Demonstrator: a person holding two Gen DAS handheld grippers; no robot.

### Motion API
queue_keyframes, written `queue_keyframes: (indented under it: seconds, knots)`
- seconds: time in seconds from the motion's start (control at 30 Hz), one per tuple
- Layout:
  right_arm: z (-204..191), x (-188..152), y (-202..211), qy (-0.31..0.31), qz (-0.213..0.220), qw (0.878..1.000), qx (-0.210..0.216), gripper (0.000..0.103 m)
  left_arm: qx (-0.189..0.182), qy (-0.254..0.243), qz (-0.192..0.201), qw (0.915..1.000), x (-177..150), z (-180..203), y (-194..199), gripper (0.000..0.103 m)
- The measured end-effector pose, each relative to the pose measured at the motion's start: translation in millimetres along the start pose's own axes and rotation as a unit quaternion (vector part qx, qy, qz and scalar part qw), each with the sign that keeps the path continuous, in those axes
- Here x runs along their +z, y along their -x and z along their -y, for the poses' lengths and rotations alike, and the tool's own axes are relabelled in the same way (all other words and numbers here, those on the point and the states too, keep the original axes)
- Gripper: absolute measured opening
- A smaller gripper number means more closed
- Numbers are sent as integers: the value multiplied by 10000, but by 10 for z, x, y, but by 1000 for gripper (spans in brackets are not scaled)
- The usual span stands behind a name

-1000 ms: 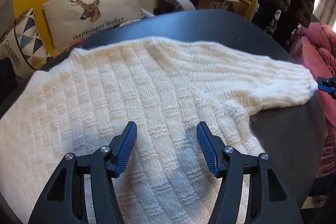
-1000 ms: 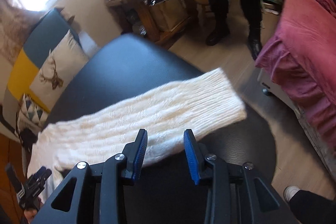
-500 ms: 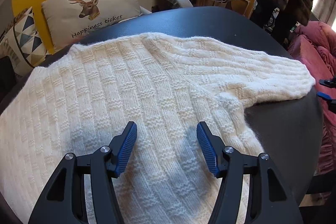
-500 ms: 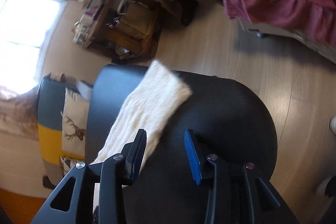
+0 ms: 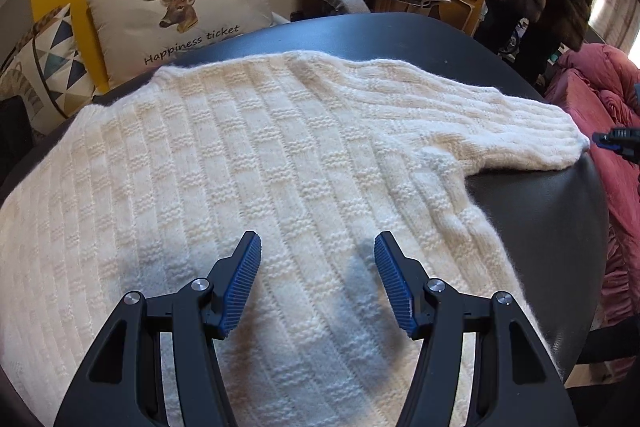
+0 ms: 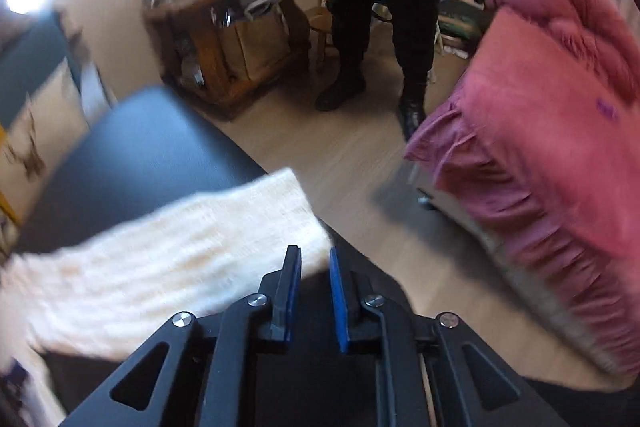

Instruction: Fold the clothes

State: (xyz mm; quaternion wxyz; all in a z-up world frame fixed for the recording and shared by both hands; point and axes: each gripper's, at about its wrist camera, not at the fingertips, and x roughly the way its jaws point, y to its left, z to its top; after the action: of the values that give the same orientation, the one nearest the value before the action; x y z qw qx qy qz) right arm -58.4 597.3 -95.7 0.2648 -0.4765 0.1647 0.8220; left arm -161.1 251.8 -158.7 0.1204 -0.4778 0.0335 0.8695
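A cream knitted sweater (image 5: pixel 240 155) lies spread flat on a round black table (image 5: pixel 540 227). Its right sleeve (image 5: pixel 480 123) stretches to the table's right edge. My left gripper (image 5: pixel 318 247) hovers open over the sweater's body with nothing between its fingers. In the right wrist view, which is blurred, my right gripper (image 6: pixel 315 255) is at the sleeve's cuff (image 6: pixel 280 215). Its jaws are closing and stand narrow, with a gap still showing; the cuff's corner lies at their tips. The right gripper's blue tips (image 5: pixel 618 143) also show just beyond the cuff in the left wrist view.
An armchair with a deer cushion (image 5: pixel 180 11) stands behind the table. A person in dark clothes (image 6: pixel 380 7) stands by a cluttered wooden side table (image 6: pixel 240 39). Red bedding (image 6: pixel 540 147) is close on the right, with wood floor (image 6: pixel 360 167) between.
The right gripper's jaws have narrowed a lot, and its view swung from the floor back to the cuff. The left gripper drifted slightly across the sweater, still open.
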Motion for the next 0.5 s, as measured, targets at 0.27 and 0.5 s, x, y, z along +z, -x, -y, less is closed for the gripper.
queue_keyframes:
  seconds: [0.27, 0.5]
  knots:
    - [-648, -81, 549, 358, 366, 9828, 1772, 32, -126, 277, 37, 9995, 58, -61, 10, 62]
    - [-2059, -383, 176, 2146, -696, 9497, 2171, 30, -216, -1, -67, 9997, 129, 140, -84, 62]
